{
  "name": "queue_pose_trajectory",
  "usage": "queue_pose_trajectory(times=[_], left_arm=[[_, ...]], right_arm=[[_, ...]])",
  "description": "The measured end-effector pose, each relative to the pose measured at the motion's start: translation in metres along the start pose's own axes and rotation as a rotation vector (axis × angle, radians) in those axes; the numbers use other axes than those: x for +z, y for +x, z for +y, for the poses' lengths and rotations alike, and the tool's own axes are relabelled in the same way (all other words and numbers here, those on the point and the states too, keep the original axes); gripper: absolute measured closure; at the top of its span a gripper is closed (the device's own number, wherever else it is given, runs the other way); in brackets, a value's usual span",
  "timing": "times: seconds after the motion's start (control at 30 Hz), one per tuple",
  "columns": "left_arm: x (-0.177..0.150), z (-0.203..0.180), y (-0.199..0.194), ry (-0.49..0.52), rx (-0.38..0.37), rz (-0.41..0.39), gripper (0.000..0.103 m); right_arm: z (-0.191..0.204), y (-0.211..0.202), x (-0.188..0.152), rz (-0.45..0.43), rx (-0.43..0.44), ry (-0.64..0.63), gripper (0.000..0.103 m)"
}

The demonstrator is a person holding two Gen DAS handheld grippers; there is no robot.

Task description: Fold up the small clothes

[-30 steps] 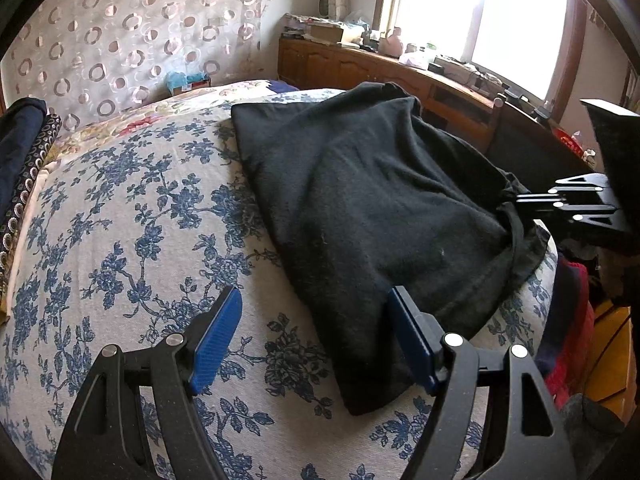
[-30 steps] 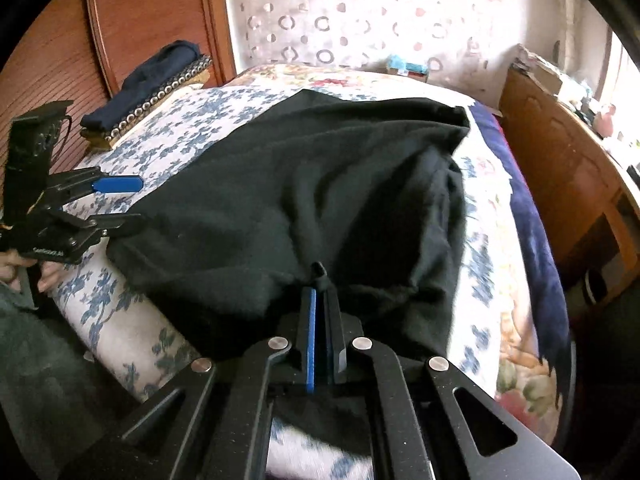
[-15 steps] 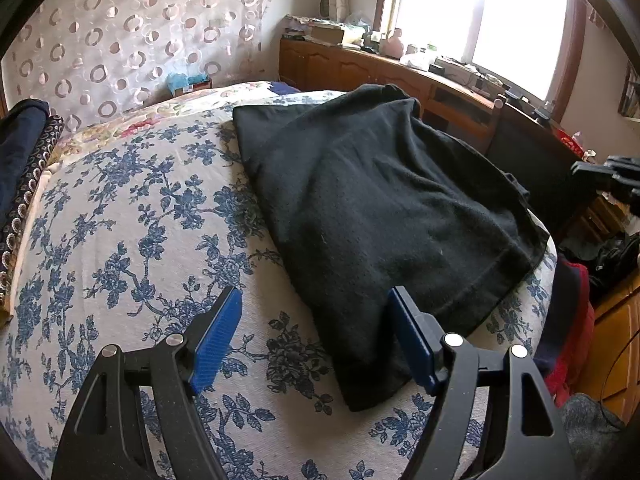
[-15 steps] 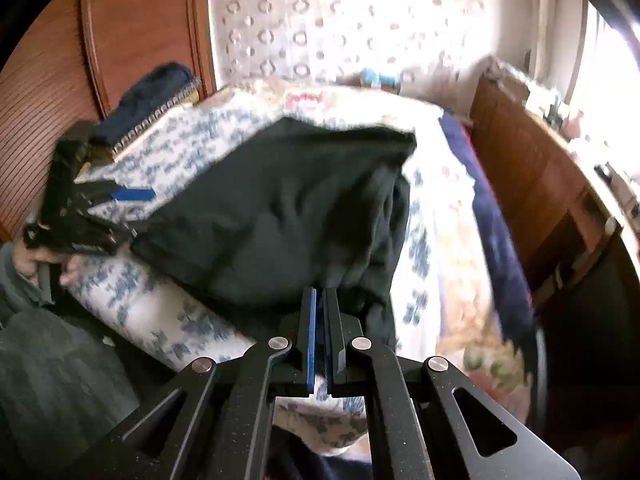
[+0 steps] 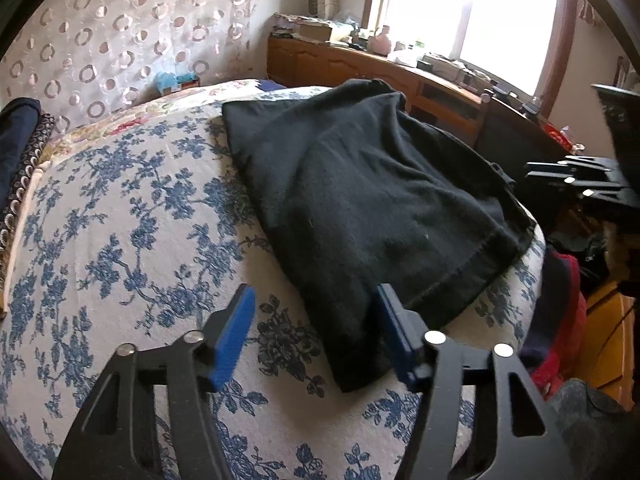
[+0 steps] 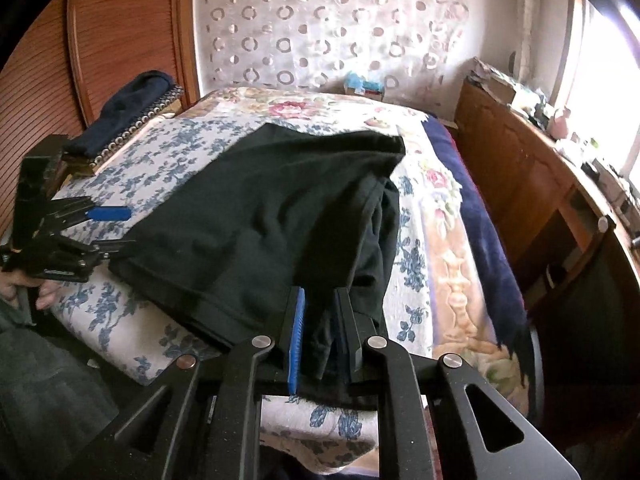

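- The right gripper (image 6: 320, 320) is opening its fingers right now, a narrow gap showing, with a hanging fold of the black garment (image 6: 280, 208) still sitting between the blue pad and the dark one; the pads are not visibly pressing on it.
- The left gripper (image 5: 316, 320) is closing its fingers, though they are standing well apart, and nothing is gripped; the near corner of the black garment (image 5: 360, 200) is lying partly in the gap, next to the right-hand blue pad.
- In the right wrist view the left gripper (image 6: 108, 228) is hovering at the garment's left edge, one blue finger (image 6: 110, 213) pointing over the bedspread, and a hand (image 6: 24, 284) is holding its handle.
- In the left wrist view the right gripper (image 5: 576, 180) is showing at the far right, beside the garment's edge.
- The garment is lying on the bed (image 5: 120, 240), folded over into a rough slab, its hem running near the bed's near edge and drooping slightly over it.
- The bedspread (image 6: 120, 312) is showing blue flowers on white.
- A dark folded cloth (image 6: 132, 104) is resting by the wooden headboard (image 6: 120, 32).
- A wooden cabinet (image 5: 360, 68) is running under the bright window (image 5: 468, 12), cluttered on top.
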State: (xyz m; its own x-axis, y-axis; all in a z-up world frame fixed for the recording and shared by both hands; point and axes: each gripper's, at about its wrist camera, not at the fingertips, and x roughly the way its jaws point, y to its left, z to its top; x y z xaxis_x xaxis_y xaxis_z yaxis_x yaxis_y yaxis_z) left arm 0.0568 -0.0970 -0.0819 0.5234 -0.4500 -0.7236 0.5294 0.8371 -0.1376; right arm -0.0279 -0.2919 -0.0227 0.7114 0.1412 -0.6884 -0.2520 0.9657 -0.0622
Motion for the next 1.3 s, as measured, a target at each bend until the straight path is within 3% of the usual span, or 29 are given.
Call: queue_pose_trajectory(times=[0.1,0.4,0.7,0.73,0.83,0.87,0.97,1.17,1.3], left_arm=[[-0.002,0.001,0.000,-0.001,-0.001,0.008,0.045],[-0.003,0.002,0.002,-0.007,0.003,0.031,0.045],[-0.003,0.001,0.005,0.003,0.005,0.034,0.046],[-0.003,0.001,0.005,0.004,0.004,0.034,0.046],[-0.003,0.000,0.005,0.006,-0.001,0.034,0.049],[-0.003,0.000,0.005,0.009,-0.003,0.033,0.051],[-0.002,-0.002,0.006,0.014,-0.020,0.035,0.062],[0.001,-0.007,0.005,0.022,-0.057,0.035,0.092],[0.013,-0.007,-0.008,0.010,-0.069,-0.021,0.095]], right_arm=[[-0.003,0.016,-0.003,0.023,-0.014,0.022,0.056],[-0.028,0.053,-0.018,0.088,-0.040,0.120,0.043],[-0.032,0.060,-0.026,0.099,0.032,0.152,0.042],[-0.032,0.061,-0.026,0.097,0.036,0.146,0.044],[-0.030,0.058,-0.026,0.092,0.068,0.137,0.064],[-0.028,0.057,-0.027,0.091,0.085,0.134,0.074],[-0.025,0.055,-0.029,0.081,0.111,0.123,0.090],[-0.032,0.046,-0.032,0.005,0.144,0.145,0.094],[-0.040,0.031,-0.028,-0.091,0.160,0.181,0.095]])
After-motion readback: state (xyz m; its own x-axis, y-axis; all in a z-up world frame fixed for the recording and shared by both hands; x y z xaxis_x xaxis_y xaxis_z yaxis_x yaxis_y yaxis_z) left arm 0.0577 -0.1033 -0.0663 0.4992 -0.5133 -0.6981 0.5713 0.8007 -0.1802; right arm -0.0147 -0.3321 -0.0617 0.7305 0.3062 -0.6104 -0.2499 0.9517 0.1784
